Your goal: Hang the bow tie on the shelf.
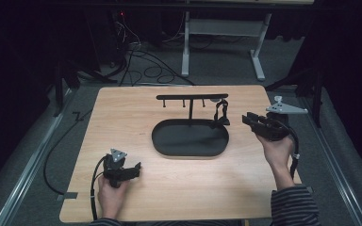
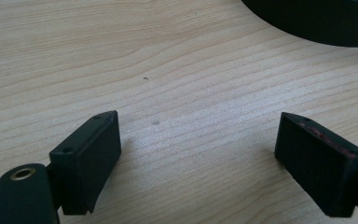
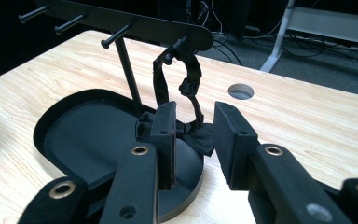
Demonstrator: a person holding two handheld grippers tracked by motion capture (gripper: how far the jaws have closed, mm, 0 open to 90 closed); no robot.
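1. Two tongs gape empty: my left tongs (image 1: 134, 168) near the desk's (image 1: 122, 108) front-left corner, my right tongs (image 3: 193, 135) by its right edge.
2. My jaw partly hides the black bow tie (image 3: 200, 133) hanging from the rack's (image 1: 192, 97) end peg onto the tray's (image 1: 169, 146) rim.

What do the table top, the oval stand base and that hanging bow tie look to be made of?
Table top: pale wood or wood-look laminate, with visible grain lines and a smooth, low sheen.
Oval stand base: rigid matte black, likely painted metal or plastic; I cannot tell which.
Bow tie: soft black fabric, its strap looped limply over a peg.
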